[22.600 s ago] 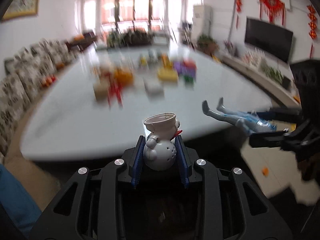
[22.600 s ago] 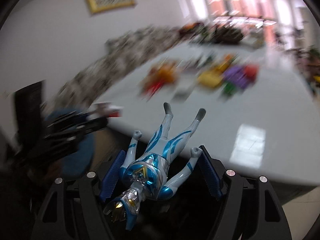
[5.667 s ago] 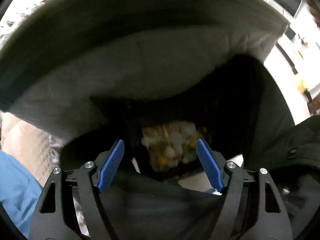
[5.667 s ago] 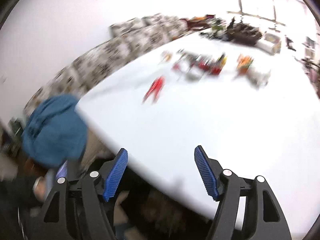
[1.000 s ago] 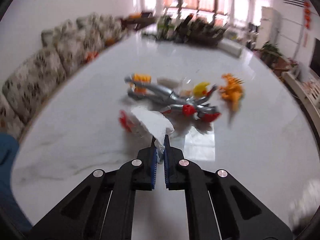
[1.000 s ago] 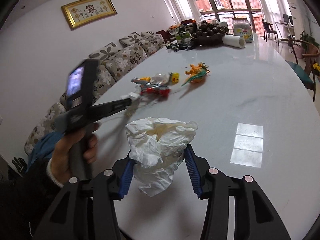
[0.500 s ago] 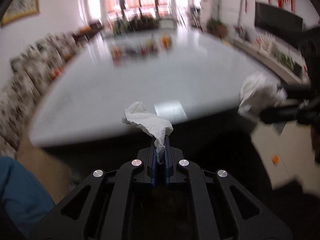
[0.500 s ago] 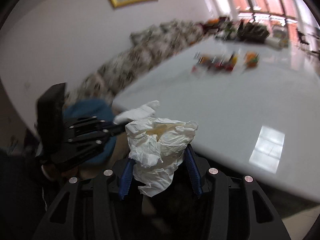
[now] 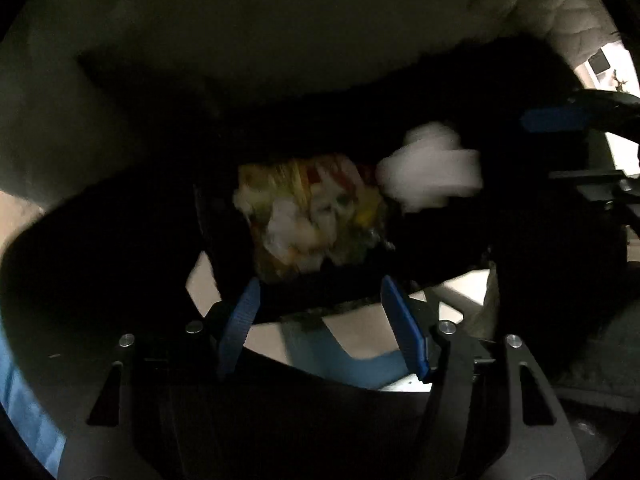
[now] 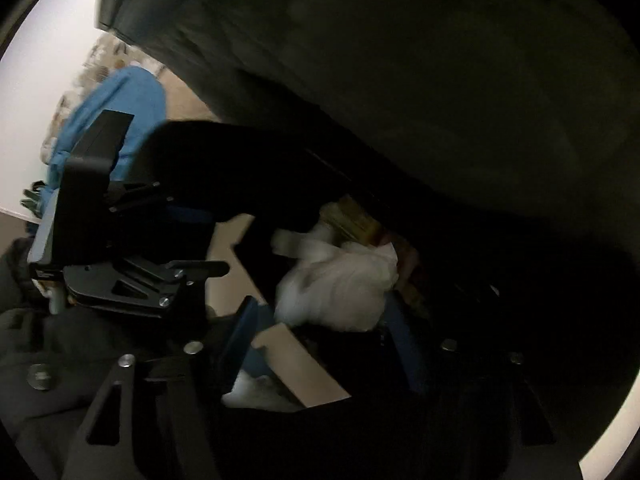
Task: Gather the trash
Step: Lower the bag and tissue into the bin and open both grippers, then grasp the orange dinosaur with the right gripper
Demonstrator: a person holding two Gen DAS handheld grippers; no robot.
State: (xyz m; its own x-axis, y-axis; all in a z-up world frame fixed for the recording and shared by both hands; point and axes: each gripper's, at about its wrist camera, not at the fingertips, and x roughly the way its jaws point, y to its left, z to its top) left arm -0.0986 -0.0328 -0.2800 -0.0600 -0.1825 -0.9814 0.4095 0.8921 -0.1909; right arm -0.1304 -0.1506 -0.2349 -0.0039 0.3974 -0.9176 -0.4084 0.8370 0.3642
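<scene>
Both grippers are under the table edge, over a dark trash bin (image 9: 320, 288) that holds a heap of mixed trash (image 9: 312, 220). My left gripper (image 9: 324, 324) is open and empty above the bin. A blurred white crumpled tissue (image 9: 430, 174) is in the air over the bin, just left of the right gripper's blue pad (image 9: 554, 120). In the right wrist view my right gripper (image 10: 320, 344) is open, and the white tissue wad (image 10: 340, 288) sits loose between and beyond its fingers, above the trash. The left gripper (image 10: 132, 264) shows at the left.
The dark underside of the table (image 9: 280, 40) fills the upper half of both views. Tan floor (image 10: 224, 280) shows beside the bin. Blue cloth (image 10: 120, 104) is at the left, and the person's blue clothing (image 9: 352, 356) is below the left gripper.
Both grippers have dropped from table height to below the table edge over the bin. Both have opened. The left's tissue is gone from its jaws; the right's wad is loose and blurred.
</scene>
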